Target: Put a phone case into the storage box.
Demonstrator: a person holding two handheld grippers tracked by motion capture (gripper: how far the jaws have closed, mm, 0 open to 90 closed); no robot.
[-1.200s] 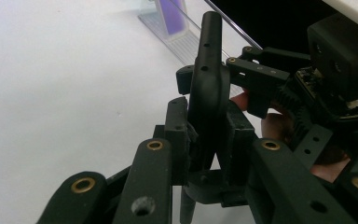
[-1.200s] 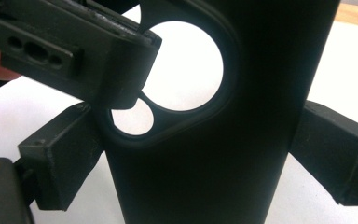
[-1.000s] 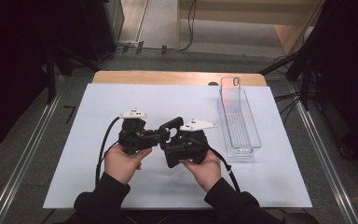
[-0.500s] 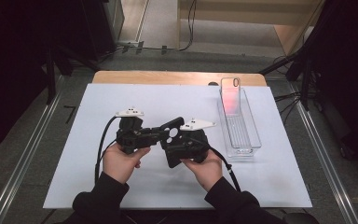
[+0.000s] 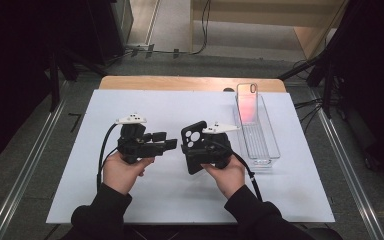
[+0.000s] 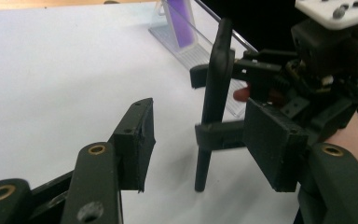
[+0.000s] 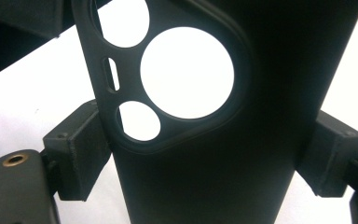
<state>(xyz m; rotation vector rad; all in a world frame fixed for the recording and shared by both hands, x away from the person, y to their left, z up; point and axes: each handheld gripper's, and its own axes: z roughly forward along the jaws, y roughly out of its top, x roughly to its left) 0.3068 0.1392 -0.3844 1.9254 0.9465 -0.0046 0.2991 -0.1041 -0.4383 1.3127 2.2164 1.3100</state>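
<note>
Right tool [image 5: 196, 146] clamped on black phone case [image 5: 194, 142], left tool [image 5: 172, 140] just opened, released beside it

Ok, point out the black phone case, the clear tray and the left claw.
black phone case [image 5: 194, 136], high view, its back by the camera cutout.
clear tray [image 5: 272, 150], high view, right rim.
left claw [image 5: 164, 140], high view, between its fingertips.

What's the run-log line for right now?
left gripper: open, just released | right gripper: holds black phone case | phone: in clear tray

Black phone case [image 5: 194, 145] — camera cutouts visible, upright, clamped across its width above white table.
</note>
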